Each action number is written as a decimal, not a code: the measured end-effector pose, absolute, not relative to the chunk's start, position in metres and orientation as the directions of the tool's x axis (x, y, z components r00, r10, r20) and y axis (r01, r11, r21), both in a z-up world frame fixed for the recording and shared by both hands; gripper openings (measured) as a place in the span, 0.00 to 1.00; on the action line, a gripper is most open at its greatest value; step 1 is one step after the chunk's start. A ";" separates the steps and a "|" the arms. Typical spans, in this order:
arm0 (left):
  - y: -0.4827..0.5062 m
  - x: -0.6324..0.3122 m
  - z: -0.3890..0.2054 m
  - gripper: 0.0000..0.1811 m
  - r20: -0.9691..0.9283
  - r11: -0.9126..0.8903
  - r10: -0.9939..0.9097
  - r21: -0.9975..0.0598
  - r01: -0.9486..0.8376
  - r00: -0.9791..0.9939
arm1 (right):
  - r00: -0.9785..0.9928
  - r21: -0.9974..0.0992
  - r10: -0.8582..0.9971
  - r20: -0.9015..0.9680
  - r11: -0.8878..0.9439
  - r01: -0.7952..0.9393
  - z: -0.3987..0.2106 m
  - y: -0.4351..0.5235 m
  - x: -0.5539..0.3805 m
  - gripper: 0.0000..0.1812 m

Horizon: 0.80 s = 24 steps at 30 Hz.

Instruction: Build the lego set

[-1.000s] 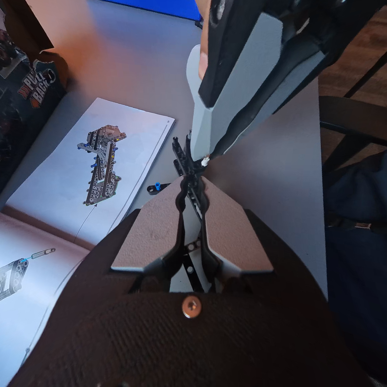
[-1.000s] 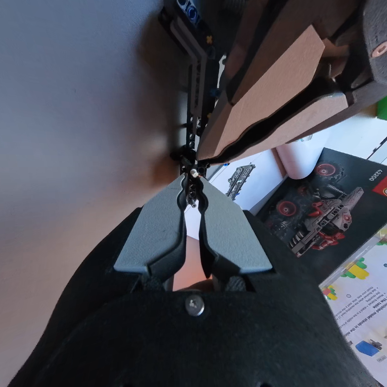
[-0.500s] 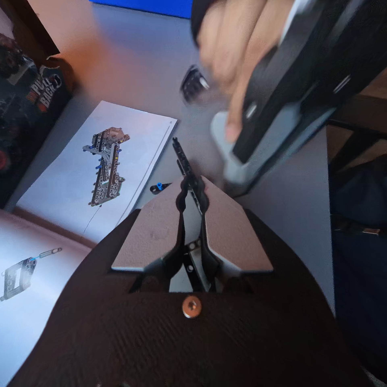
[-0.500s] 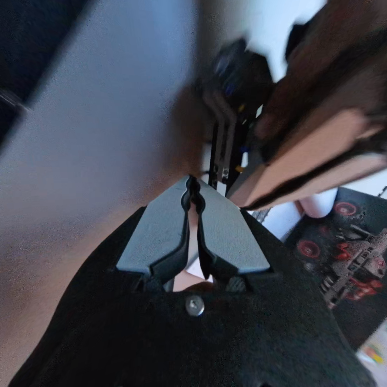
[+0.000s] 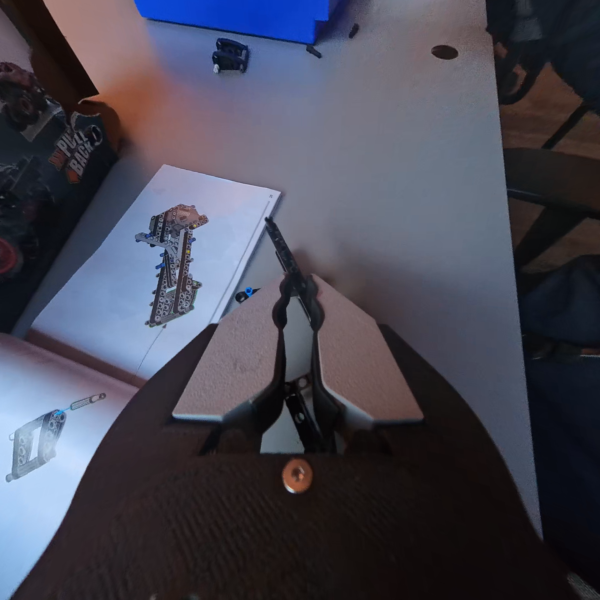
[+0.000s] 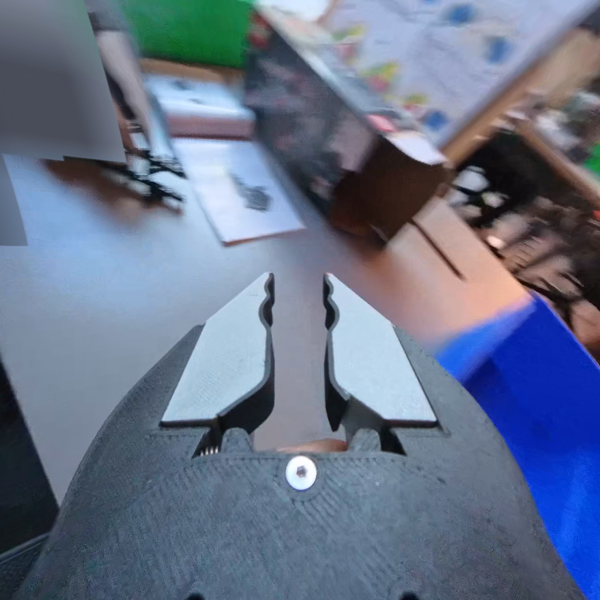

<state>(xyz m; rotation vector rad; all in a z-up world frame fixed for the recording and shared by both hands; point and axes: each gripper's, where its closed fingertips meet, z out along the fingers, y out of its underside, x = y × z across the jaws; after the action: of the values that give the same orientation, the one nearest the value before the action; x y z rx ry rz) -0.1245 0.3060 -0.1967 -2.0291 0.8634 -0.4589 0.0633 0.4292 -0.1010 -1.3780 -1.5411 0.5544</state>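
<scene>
**Black beam pinched in the left gripper, right gripper spread empty**

Grey and matte, the table [image 5: 373, 146] is the largest surface, smooth, with a round hole near its far right corner. On its left side lies the open instruction booklet [image 5: 156, 259], flat glossy paper printed with diagrams of a studded frame. Beside the booklet stands the dark printed cardboard lego box [image 5: 35, 181], its brown inner flap open; what it holds cannot be seen. At the table's far edge sits a bright blue box [image 5: 233, 16], hard-edged and plain; its contents are hidden too.

Near the blue box rests a small black lego block [image 5: 230, 58], chunky with a pale tip. Two tiny dark pins [image 5: 313, 50] lie to its right. A short black piece with a blue pin [image 5: 246, 293] lies just beside the booklet's near corner.

The left gripper [image 5: 297, 285] hangs above the table, angled down, its rough tan-grey fingers clenched on a long, thin black lego beam [image 5: 282, 246], pierced with holes, which sticks out past the tips toward the booklet's edge and also runs back between the fingers.

The right gripper [image 6: 298, 285] is level over the bare table, blue box at its right, its grey scalloped fingers [image 6: 227, 357] spread apart with nothing between them. That view is motion-blurred.
</scene>
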 end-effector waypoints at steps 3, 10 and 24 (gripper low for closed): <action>0.308 -0.125 -0.196 0.03 0.025 -0.403 -0.717 -0.830 -0.385 0.697 | 0.377 -0.880 0.873 0.309 0.113 0.461 -0.082 0.469 0.143 0.18; 0.309 -0.125 -0.194 0.04 0.027 -0.395 -0.717 -0.839 -0.374 0.696 | 0.463 -0.876 0.866 0.190 -0.064 0.479 -0.126 0.476 0.180 0.25; 0.304 -0.130 -0.185 0.09 0.044 -0.372 -0.712 -0.870 -0.323 0.701 | 0.541 -0.634 0.828 0.150 -0.339 0.695 -0.233 0.580 0.038 0.11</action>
<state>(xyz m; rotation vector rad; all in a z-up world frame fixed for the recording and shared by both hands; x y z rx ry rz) -0.1303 0.3041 -0.1847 -1.9728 0.7963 -0.5227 0.0377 0.5795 -0.2333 -2.1212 -1.2238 0.2609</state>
